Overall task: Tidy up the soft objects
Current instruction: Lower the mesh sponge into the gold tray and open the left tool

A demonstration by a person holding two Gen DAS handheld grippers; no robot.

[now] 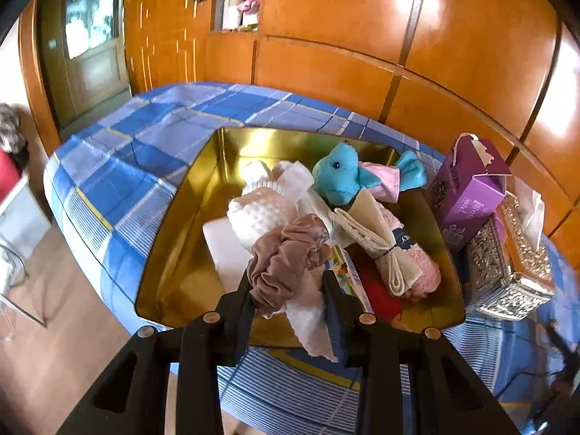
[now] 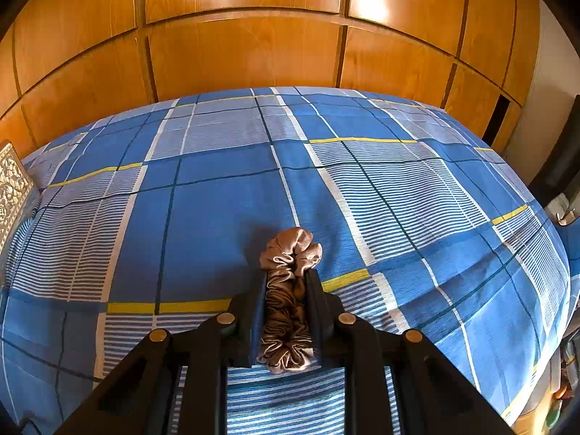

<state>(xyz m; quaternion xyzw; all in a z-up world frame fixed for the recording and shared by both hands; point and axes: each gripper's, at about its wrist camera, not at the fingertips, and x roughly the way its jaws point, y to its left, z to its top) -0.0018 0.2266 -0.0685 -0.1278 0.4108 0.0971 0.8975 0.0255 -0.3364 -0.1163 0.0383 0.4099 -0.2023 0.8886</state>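
Note:
My left gripper (image 1: 288, 277) is shut on a taupe velvet scrunchie (image 1: 286, 253), and a white fluffy cloth (image 1: 311, 326) hangs between the fingers with it. It hovers over the near rim of a gold tray (image 1: 174, 253) on the bed. In the tray lie a blue plush toy (image 1: 337, 179), a white knitted piece (image 1: 261, 210), a rolled beige cloth (image 1: 384, 250), a pink towel (image 1: 424, 275) and a red item (image 1: 380, 293). My right gripper (image 2: 287, 274) is shut on a brown satin scrunchie (image 2: 290, 253), just above the blue checked bedsheet (image 2: 224, 199).
A purple carton (image 1: 467, 195) and a silver ornate tissue box (image 1: 507, 272) stand right of the tray. Wooden wardrobe doors (image 1: 326, 36) back the bed. The bed's edge and the floor (image 1: 54, 344) lie to the left. The silver box's corner (image 2: 11, 188) shows at the right wrist view's left edge.

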